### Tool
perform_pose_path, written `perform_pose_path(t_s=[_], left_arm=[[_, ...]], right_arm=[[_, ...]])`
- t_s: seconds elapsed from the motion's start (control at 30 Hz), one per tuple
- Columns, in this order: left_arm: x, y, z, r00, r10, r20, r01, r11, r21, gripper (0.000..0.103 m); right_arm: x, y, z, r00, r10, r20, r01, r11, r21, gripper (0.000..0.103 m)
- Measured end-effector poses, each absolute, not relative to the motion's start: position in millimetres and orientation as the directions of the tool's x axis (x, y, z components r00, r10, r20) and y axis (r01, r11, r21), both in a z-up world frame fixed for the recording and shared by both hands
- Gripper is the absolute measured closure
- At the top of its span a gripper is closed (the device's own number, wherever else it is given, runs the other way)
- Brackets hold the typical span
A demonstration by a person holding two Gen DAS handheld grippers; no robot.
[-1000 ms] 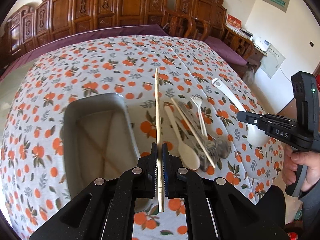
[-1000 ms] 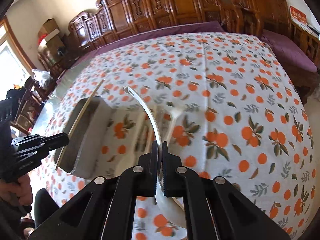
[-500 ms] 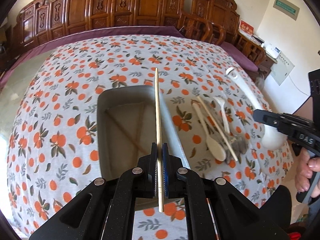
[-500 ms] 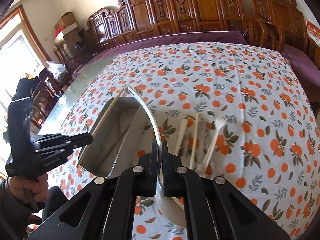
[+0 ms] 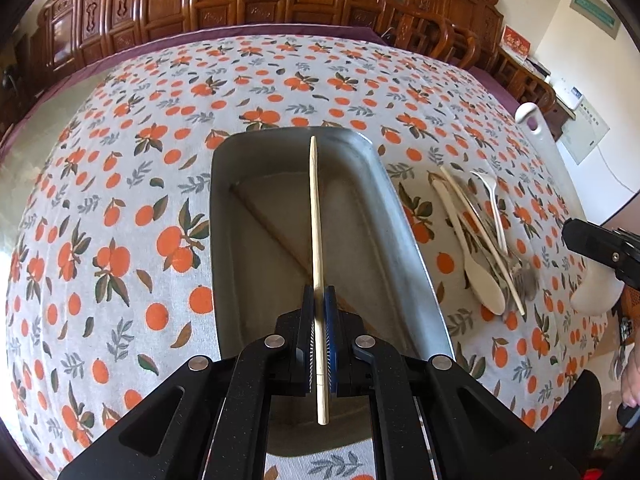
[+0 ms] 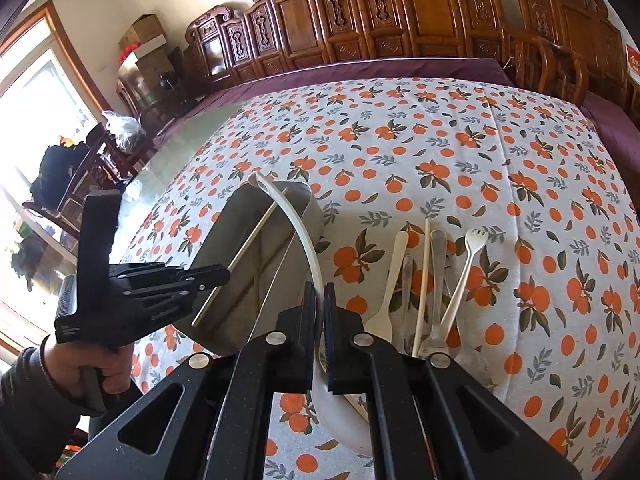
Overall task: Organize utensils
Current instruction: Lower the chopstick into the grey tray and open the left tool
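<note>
My left gripper (image 5: 319,300) is shut on a wooden chopstick (image 5: 315,216), held lengthwise above the grey metal tray (image 5: 394,216). Another chopstick (image 5: 272,226) lies slantwise on the tray's floor. In the right wrist view my right gripper (image 6: 319,300) is shut on the handle of a white ladle (image 6: 298,232), whose handle arcs over the tray (image 6: 316,210); its bowl hangs below the jaws. The left gripper (image 6: 218,274) with its chopstick (image 6: 240,256) shows there over the tray. A pile of utensils (image 6: 432,280) lies on the cloth right of the tray.
The pile holds white plastic spoons, a white fork (image 6: 466,272), a chopstick (image 6: 422,284) and metal cutlery. The table carries an orange-print cloth (image 6: 520,184). Carved wooden chairs (image 6: 360,20) line the far side. A person's hand (image 6: 92,368) grips the left tool.
The left gripper has carried its chopstick from beside the tray to above its middle and lower. The right gripper has swung its ladle leftward, so its handle now reaches over the tray.
</note>
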State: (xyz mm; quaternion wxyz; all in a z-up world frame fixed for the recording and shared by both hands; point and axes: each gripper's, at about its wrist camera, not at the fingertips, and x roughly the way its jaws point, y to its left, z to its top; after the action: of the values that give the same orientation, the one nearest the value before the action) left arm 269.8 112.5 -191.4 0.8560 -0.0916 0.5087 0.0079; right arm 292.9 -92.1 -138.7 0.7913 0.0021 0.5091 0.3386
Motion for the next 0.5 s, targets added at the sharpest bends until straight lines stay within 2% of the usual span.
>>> perform_pose_path(t_s=[0.23, 0.5], left_arm=[[269, 115, -191, 0.481, -0.074, -0.873, -0.117, 0.982, -0.148, 0.098], [242, 128, -165, 0.544, -0.072, -0.836, -0.129, 0.977, -0.168, 0.098]], right_arm=[[290, -81, -143, 0.239, 0.537, -0.809, -0.538, 0.767, 0.350, 0.098], [284, -58, -140, 0.222, 0.554, -0.802, -0.555, 0.748, 0.363, 0.098]])
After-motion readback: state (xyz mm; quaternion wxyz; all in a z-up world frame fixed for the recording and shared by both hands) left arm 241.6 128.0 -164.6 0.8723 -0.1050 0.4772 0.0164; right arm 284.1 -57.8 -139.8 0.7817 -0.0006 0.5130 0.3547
